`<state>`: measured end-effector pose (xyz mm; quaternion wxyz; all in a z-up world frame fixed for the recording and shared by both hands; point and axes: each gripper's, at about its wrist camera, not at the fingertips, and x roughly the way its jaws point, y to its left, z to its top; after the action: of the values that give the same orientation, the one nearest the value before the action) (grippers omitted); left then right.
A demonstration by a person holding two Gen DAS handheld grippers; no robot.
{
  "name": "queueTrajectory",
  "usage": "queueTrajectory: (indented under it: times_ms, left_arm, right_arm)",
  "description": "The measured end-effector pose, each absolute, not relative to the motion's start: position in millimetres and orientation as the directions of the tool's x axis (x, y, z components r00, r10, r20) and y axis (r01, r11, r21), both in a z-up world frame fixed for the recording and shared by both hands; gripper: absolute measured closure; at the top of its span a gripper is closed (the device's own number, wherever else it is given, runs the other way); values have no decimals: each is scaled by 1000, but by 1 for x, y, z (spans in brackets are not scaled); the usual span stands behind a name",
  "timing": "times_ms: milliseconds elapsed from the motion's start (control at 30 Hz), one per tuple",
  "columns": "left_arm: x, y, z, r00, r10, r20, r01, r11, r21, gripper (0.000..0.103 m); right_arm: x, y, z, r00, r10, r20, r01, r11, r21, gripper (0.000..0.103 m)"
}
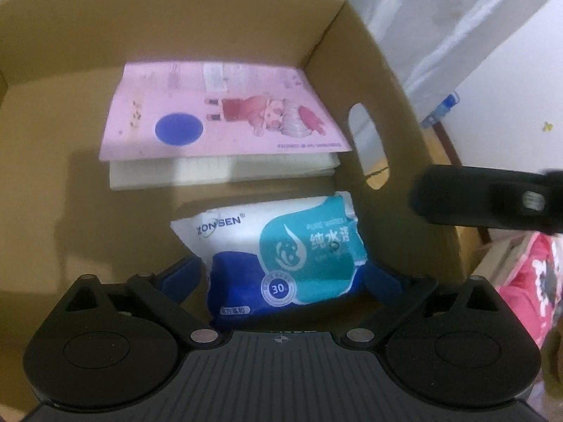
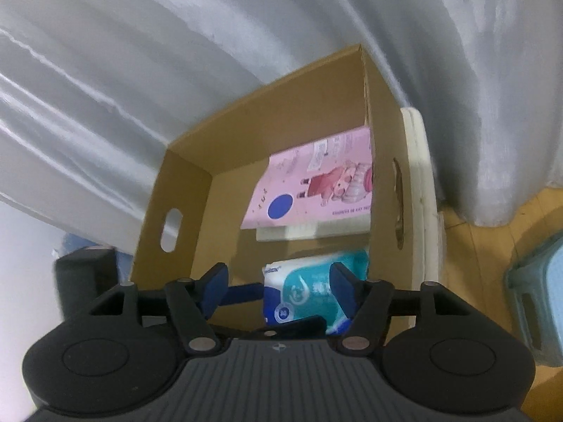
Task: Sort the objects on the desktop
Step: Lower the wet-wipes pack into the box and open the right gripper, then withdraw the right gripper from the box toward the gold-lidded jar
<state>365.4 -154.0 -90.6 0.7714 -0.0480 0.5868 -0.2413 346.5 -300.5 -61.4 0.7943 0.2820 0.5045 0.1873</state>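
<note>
Two things lie in the cardboard box (image 1: 183, 28) already: a pink booklet (image 1: 225, 123) with a blue dot and a cartoon figure, resting on a white pad (image 1: 218, 172) toward the far wall, and nearer to me the wet-wipes pack (image 1: 288, 246) — white, teal and dark blue, its label facing up. My left gripper (image 1: 288, 274) reaches down into the box with the pack between its blue pads (image 1: 183, 274); both pads sit right against the pack's sides, so I read it as clamped on the pack. My right gripper (image 2: 278, 288) hangs just outside the near wall, its blue pads spread apart with nothing between them. From the left camera, its black body shows beyond the box's right wall, near the oval handle slot (image 1: 369, 144). A pale curtain (image 2: 176, 52) hangs behind the box, a white board (image 2: 422, 183) leans against its right side, and a light-blue stool (image 2: 538, 292) stands on the wooden floor (image 2: 482, 256).
</note>
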Motion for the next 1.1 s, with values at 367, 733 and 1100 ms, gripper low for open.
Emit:
queueTrajectory:
  times_ms: [367, 733, 1100]
  left_arm:
    - [370, -160, -91, 191, -394, -899, 252, 905, -343, 1]
    - [367, -159, -92, 201, -465, -862, 188, 882, -432, 0]
    - [331, -121, -55, 388, -559, -733, 177, 826, -535, 0]
  right_arm:
    - [335, -323, -54, 472, 614, -632, -18, 724, 690, 36]
    - [323, -340, -65, 481, 655, -583, 4, 664, 748, 36]
    - [289, -356, -49, 584, 707, -400, -95, 549, 830, 34]
